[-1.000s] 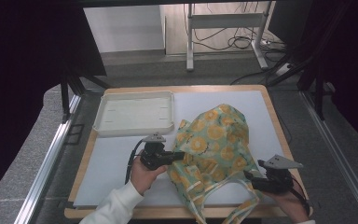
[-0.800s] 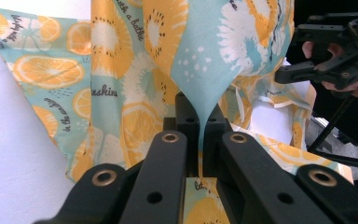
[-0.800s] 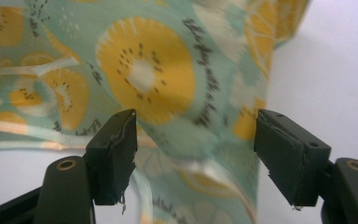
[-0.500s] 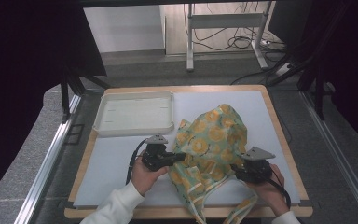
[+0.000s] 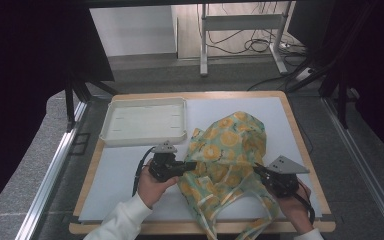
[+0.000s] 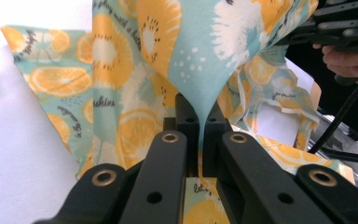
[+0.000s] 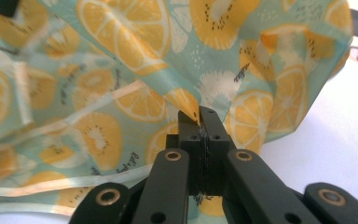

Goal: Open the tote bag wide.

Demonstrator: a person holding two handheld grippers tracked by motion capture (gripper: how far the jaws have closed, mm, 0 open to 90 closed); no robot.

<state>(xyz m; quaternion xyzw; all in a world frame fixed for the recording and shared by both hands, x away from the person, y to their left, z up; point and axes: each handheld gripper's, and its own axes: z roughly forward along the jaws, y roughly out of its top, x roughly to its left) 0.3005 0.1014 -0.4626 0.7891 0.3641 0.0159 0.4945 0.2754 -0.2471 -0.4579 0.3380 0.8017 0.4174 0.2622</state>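
Right tongs point(image 5: 258, 170) now clamped on bag point(image 5: 230, 145)

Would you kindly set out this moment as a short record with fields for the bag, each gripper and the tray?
bag: orange-print cloth bag, rumpled on the white table top, handles toward the near edge
left gripper: shut on a fold at the bag's left side
right gripper: jaws have just closed, pinching the fabric at the bag's right side
tray: white, empty, beyond the left gripper, apart from the bag
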